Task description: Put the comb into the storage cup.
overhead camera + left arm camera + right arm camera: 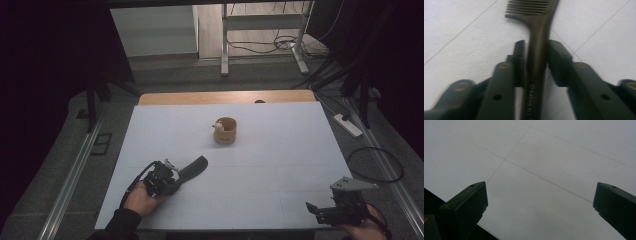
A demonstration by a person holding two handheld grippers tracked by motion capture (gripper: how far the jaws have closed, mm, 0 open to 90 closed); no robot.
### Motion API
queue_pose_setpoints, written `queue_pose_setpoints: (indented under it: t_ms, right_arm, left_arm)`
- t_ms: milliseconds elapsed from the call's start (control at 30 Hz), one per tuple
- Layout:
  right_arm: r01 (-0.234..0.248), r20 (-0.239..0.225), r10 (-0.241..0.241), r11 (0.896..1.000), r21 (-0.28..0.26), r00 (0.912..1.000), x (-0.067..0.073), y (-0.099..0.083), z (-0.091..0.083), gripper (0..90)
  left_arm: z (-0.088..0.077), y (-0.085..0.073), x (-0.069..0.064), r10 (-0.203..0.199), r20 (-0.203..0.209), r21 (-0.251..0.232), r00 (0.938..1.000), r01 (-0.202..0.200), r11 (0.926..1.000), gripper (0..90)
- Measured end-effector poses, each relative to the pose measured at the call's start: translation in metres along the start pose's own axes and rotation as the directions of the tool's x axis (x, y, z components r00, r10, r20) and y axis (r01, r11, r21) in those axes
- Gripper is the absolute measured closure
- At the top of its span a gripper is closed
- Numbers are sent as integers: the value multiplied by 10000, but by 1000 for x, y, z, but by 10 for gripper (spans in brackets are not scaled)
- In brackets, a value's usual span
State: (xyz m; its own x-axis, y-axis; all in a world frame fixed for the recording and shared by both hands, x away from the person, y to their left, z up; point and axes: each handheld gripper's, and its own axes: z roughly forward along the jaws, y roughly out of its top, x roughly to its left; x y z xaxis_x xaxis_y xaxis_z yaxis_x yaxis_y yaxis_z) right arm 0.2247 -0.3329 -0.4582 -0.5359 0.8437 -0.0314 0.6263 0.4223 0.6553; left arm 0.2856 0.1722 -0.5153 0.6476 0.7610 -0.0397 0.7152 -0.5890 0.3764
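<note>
At the near edge of the white table [280, 150], the right gripper [312, 207] sits low with its jaws spread wide and nothing between them. Over by the table's near left corner, the left gripper [176, 176] has its jaws pressed against both sides of a dark comb [536, 50], clamped on the handle; the toothed end points away toward the middle of the table. Farther back, near the table's centre, stands a small wooden cup [225, 131], well apart from the comb.

dark brown comb [537, 50] with pale lettering on its handle; white desk [280, 150] crossed by thin grey lines; tan wooden cup [225, 131]; black hand-held gripper [536, 67]
</note>
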Motion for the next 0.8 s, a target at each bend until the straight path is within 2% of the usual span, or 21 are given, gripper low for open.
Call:
queue_pose_setpoints:
  t_ms: [133,200,433,800]
  right_arm:
    - [-7,5,7,10000,10,10000,0,0,0,0]
    - [-8,8,8,10000,7,10000,0,0,0,0]
    - [8,0,-8,10000,-20,10000,0,0,0,0]
    - [33,-17,-33,10000,-41,10000,0,0,0,0]
  left_arm:
    - [0,0,0,-42,23,28,10000,41,10000,718]
    - [0,0,0,-233,82,-12,9997,233,9997,719]
    - [-1,0,3,-524,287,-72,9982,526,9986,720]
    - [-5,-1,6,-677,620,-339,9958,699,9970,721]
